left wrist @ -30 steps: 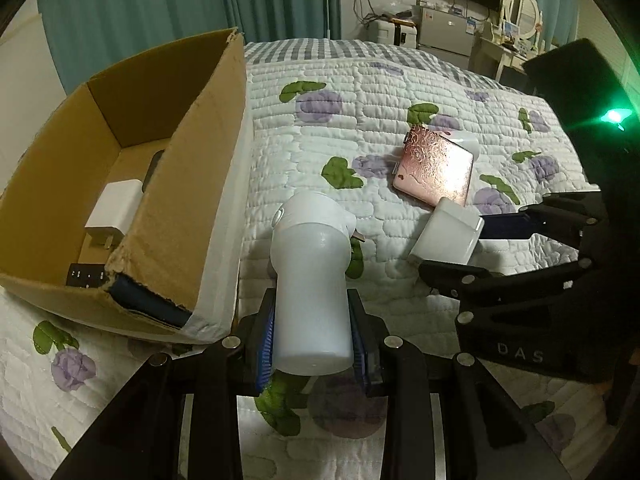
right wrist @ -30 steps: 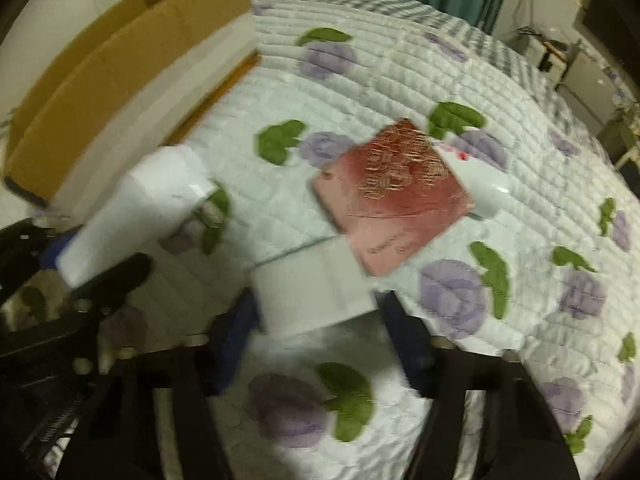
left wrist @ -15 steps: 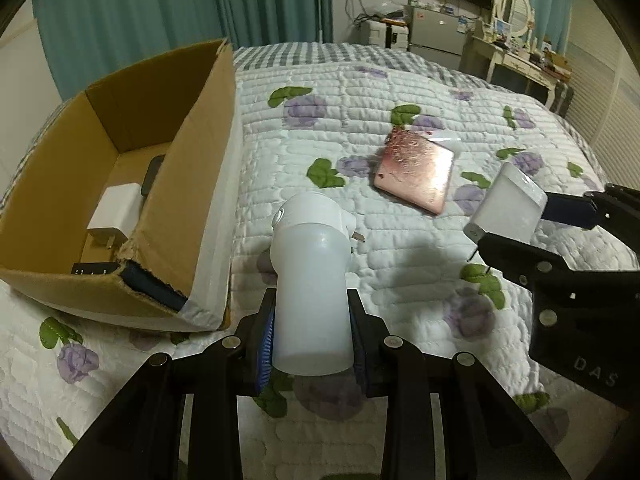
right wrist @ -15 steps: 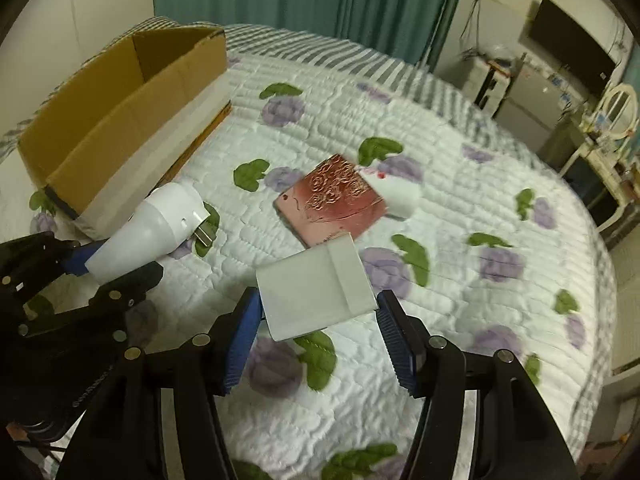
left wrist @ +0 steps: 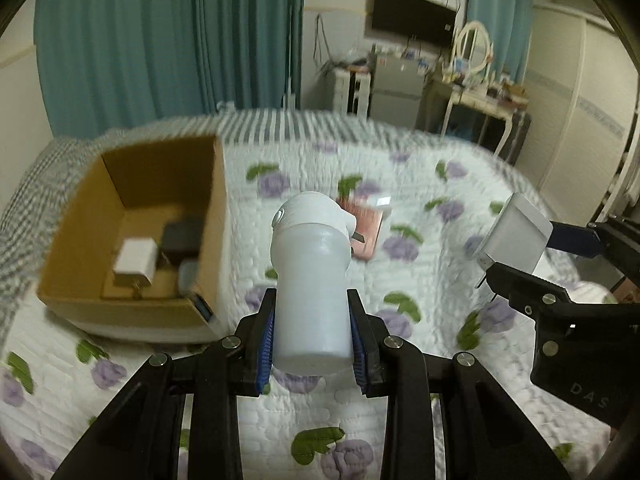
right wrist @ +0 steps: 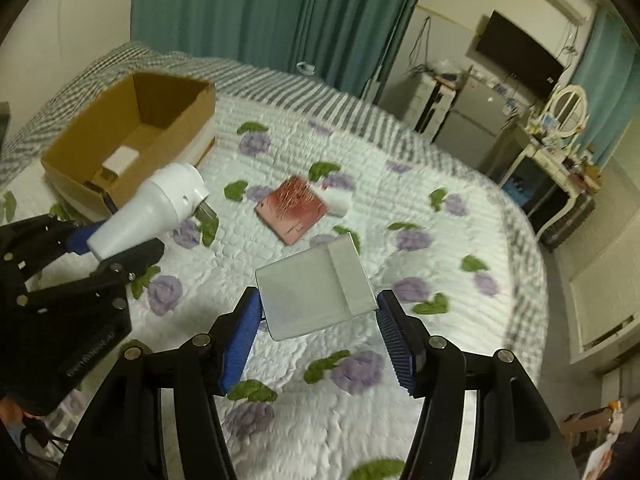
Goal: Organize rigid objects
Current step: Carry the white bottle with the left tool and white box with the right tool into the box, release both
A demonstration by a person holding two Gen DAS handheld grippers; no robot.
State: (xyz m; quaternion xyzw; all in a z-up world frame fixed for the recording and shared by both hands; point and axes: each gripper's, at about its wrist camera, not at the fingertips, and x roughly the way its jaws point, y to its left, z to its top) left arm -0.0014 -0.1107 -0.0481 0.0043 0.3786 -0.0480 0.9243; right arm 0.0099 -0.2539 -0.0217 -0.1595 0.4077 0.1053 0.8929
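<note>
My left gripper point(left wrist: 312, 344) is shut on a white cone-shaped plug adapter point(left wrist: 310, 272) and holds it high above the bed; it also shows in the right wrist view point(right wrist: 152, 208). My right gripper point(right wrist: 320, 340) is shut on a white flat charger block point(right wrist: 316, 288), also lifted; it shows at the right of the left wrist view point(left wrist: 516, 234). The open cardboard box point(left wrist: 96, 240) sits on the bed to the left and holds a white charger point(left wrist: 134, 266) and a dark block point(left wrist: 182, 236). A pink patterned case point(right wrist: 294, 210) lies on the quilt.
A small white object point(right wrist: 338, 200) lies beside the pink case. The bed has a white floral quilt point(right wrist: 400, 184). Teal curtains point(left wrist: 160, 40), a desk with a mirror point(right wrist: 560, 136) and a wall TV point(right wrist: 516, 52) stand beyond the bed.
Both grippers have risen well above the bed with their objects. The box and the pink case look smaller and farther below. The right gripper lifted the white block off the quilt.
</note>
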